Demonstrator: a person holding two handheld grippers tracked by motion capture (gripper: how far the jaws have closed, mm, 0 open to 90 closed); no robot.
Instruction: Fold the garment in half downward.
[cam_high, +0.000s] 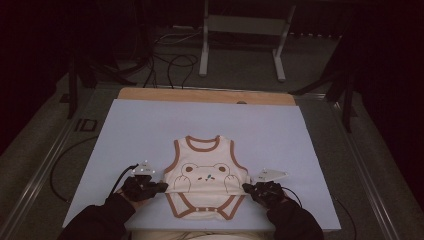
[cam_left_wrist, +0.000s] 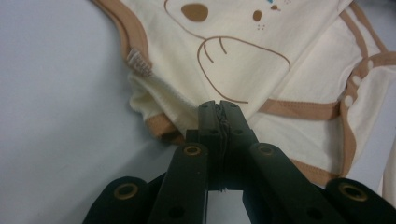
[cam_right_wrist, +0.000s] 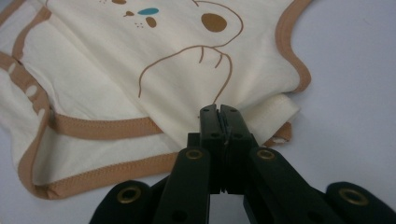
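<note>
The baby bodysuit is light, limp cotton. The left gripper and right gripper are clamped shut on its side edges, the proper grip points.

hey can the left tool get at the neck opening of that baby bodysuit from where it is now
Probably yes, though not straight away. The left tool looks shut on the bodysuit at its lower side edge, so it would have to let go first. The neckline lies flat and uncovered on the table, with nothing between.
</note>
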